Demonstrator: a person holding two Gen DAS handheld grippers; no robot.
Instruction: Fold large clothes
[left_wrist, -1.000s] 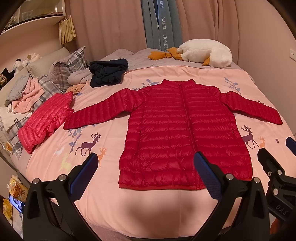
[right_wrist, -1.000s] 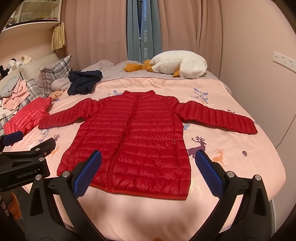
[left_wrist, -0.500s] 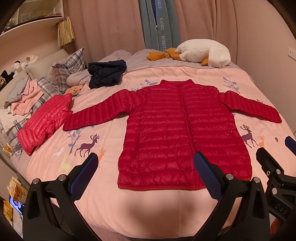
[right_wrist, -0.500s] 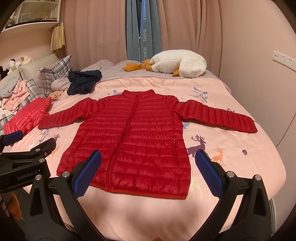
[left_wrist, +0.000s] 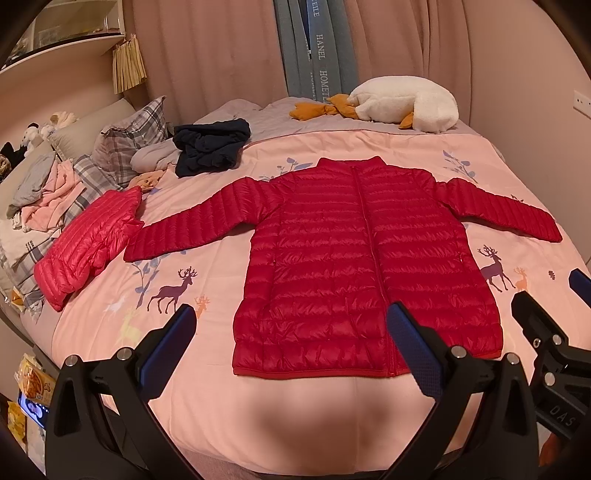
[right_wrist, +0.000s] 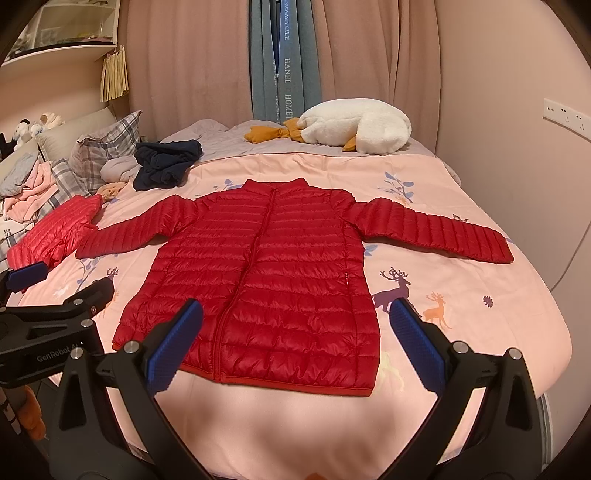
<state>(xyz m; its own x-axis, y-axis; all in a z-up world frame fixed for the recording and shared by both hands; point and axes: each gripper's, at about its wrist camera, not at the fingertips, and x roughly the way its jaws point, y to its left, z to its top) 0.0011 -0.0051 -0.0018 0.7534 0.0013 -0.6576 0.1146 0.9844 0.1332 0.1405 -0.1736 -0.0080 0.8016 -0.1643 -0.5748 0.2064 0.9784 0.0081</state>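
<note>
Pink deer-print bedspread (left_wrist: 295, 424); red quilted puffer jacket (left_wrist: 354, 266) flat, sleeves spread, ahead of left gripper (left_wrist: 291, 339) and right gripper (right_wrist: 295, 332), both agape, empty.

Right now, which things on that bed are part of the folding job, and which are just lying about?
Part of the job:
- red puffer jacket, spread flat, sleeves out
- left tongs and right tongs, both open, holding nothing

Just lying about:
- pink puffer jacket
- navy garment
- white goose plush
- plaid pillow

Jacket (left_wrist: 343, 266) hem partly behind fingers (left_wrist: 413, 343); snack bags (left_wrist: 35, 384) cut off.
</note>
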